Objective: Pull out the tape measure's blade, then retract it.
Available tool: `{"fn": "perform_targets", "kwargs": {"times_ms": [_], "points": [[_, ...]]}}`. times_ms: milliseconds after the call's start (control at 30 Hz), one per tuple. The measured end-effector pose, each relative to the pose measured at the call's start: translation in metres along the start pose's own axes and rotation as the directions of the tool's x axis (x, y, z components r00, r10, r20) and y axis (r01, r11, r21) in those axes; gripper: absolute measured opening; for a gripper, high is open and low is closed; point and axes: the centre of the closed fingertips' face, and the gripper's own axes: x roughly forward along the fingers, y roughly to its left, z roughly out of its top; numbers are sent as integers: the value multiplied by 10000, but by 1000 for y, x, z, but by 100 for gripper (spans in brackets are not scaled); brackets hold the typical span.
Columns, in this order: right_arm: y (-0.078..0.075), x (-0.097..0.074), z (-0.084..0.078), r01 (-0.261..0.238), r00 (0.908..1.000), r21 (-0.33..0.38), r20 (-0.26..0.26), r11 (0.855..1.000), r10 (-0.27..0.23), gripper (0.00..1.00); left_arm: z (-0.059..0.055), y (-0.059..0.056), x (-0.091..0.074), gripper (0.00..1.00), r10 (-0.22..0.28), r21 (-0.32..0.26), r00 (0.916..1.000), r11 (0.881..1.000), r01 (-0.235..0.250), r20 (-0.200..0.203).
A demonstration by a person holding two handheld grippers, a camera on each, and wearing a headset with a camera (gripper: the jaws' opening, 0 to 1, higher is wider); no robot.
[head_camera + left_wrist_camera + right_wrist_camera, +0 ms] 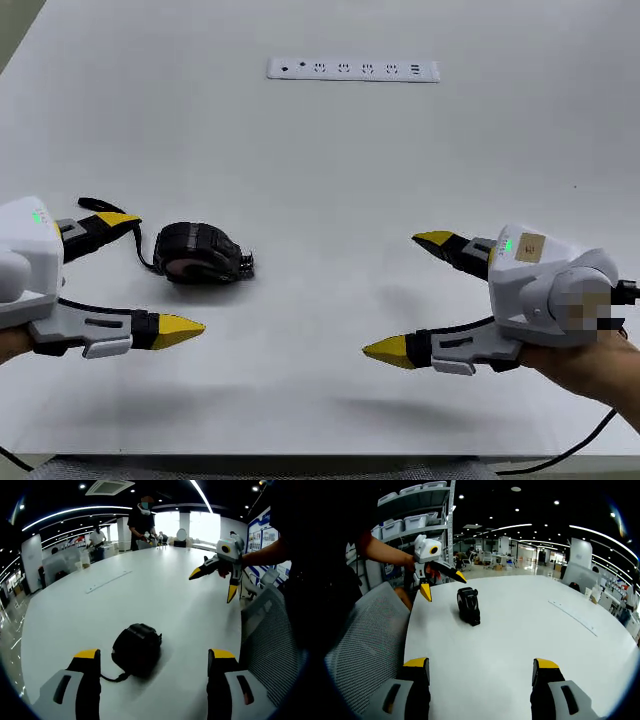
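Note:
A black tape measure (pixel 200 253) with a black wrist strap lies on the white table (pixel 330 150), left of centre; its blade is inside the case. In the left gripper view the tape measure (pixel 137 649) sits just ahead, between the jaws. My left gripper (pixel 150 275) stands open at its left, with nothing held. Farther right, my right gripper (pixel 412 295) is open and apart from the tape measure (pixel 468 606), which lies well ahead of it. Each gripper appears in the other's view: the right gripper (pixel 215 580) and the left gripper (pixel 440 582).
A white power strip (pixel 352 69) lies flat at the far middle of the table. A mesh chair back (pixel 367 635) stands at the table's near edge. People stand at the table's far end (pixel 142 522).

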Motion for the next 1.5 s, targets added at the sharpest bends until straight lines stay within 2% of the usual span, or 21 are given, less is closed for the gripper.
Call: {"fn": "perform_targets", "kwargs": {"times_ms": [333, 633, 1000, 1233, 1500], "points": [[-8, 17, 4, -503, 9987, -626, -137, 9968, 496, 76, -2, 9, 6, 73, -419, 471, 9983, 9979, 438, -415], [-10, 34, 8, -1070, 9941, -1109, -273, 9881, 1046, 68, -3, 17, 13, 65, -766, 910, 9936, 9923, 842, -833], [-5, 57, 15, -1955, 9806, -1790, -502, 9642, 1895, 57, -12, 26, 20, 57, -1162, 1434, 9803, 9798, 1395, -1595], [-1, 74, 22, -2447, 9695, -2227, -652, 9437, 2361, 50, -18, 28, 21, 51, -1571, 1731, 9649, 9654, 1949, -2104], [3, 90, 26, -2898, 9570, -2542, -871, 9227, 2766, 44, -21, 32, 24, 44, -1738, 2002, 9553, 9539, 2237, -2392]]}}
